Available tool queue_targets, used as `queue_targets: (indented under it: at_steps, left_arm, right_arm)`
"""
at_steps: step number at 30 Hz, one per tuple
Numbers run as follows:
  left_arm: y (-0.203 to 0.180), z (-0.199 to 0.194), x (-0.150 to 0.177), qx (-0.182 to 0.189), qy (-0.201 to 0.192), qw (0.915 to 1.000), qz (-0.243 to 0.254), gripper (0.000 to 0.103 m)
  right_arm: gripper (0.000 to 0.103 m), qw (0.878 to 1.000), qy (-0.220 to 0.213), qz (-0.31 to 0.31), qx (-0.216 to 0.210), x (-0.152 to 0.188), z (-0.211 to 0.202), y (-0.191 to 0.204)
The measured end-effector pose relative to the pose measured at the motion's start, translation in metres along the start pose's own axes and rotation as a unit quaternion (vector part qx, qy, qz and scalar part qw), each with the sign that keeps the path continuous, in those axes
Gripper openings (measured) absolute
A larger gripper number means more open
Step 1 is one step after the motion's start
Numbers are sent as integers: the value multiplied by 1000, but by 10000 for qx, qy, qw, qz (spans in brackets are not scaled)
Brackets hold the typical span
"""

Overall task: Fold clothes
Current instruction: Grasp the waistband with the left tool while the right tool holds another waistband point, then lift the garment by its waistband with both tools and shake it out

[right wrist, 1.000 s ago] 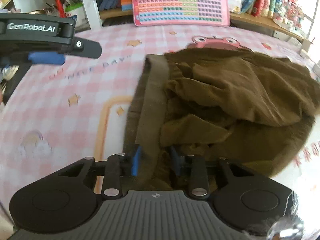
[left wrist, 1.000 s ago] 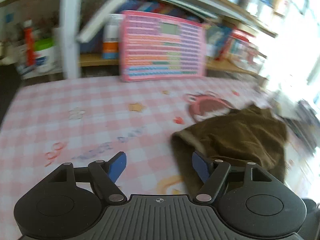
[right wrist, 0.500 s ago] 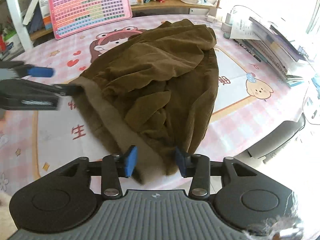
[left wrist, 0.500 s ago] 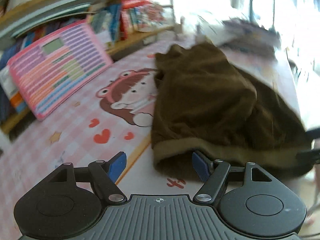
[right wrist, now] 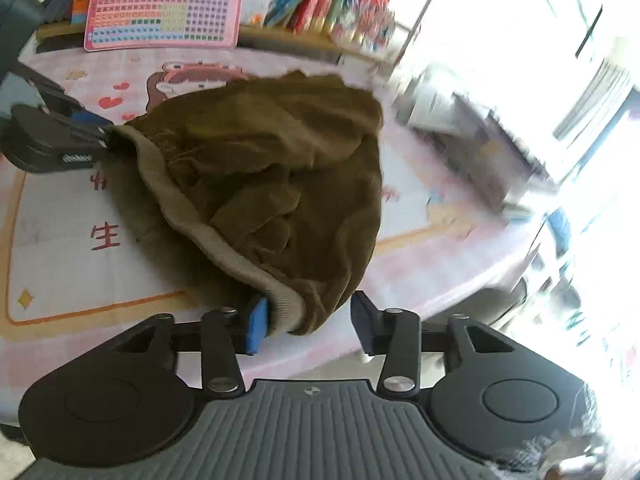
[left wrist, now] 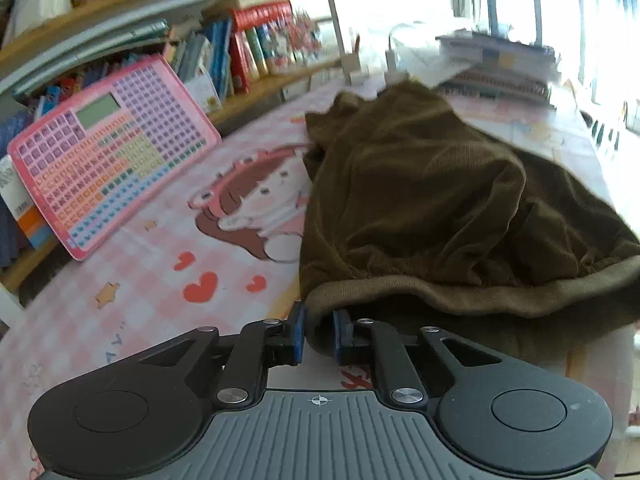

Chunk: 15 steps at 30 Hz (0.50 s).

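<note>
A brown garment [left wrist: 420, 200] with a lighter ribbed waistband [left wrist: 460, 292] lies bunched on the pink checked table cover [left wrist: 132, 300]. My left gripper [left wrist: 319, 336] is shut on one end of the waistband; it also shows at the left of the right wrist view [right wrist: 102, 140]. My right gripper [right wrist: 310, 322] is open, with the other end of the waistband [right wrist: 284, 308] between its fingers, resting against the left pad. The garment [right wrist: 280, 176] sags in folds between the two grippers.
A pink keyboard toy [left wrist: 108, 148] leans against the bookshelf [left wrist: 240, 56] at the back. Stacked books and papers [left wrist: 500, 68] lie beyond the garment. The table's edge [right wrist: 460, 280] runs close by my right gripper, with the floor beyond.
My left gripper has closed on the waistband's end. My right gripper has opened wider, and the view has swung towards the window side.
</note>
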<state>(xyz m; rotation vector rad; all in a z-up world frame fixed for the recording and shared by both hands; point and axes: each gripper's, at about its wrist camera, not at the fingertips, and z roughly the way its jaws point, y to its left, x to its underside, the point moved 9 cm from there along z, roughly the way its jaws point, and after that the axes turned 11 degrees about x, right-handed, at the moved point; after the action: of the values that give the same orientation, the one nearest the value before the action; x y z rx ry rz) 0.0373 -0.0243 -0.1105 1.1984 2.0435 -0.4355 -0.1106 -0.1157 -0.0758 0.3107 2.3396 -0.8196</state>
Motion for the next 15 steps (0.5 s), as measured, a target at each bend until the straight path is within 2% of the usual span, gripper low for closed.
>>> queue_targets:
  at_steps: [3, 7, 10, 12, 14, 15]
  left_arm:
    - [0, -2, 0, 31, -5, 10000, -4, 13]
    - [-1, 7, -1, -44, 90, 9999, -7, 16]
    - [-2, 15, -1, -113, 164, 9998, -7, 18]
    - [-1, 22, 0, -104, 209, 9997, -69, 14]
    - [7, 17, -2, 34, 82, 9990, -433, 5]
    - [11, 15, -3, 105, 16, 9980, -618, 6]
  right_arm:
    - [21, 9996, -71, -219, -156, 0, 1, 11]
    - [20, 9974, -118, -696, -150, 3, 6, 25]
    - [21, 9954, 81, -945, -109, 11, 16, 32]
    - [19, 9954, 110, -944, -116, 12, 18, 32]
    - [11, 9957, 93, -904, -183, 9, 16, 28]
    - [8, 9958, 20, -884, -245, 2, 11, 24]
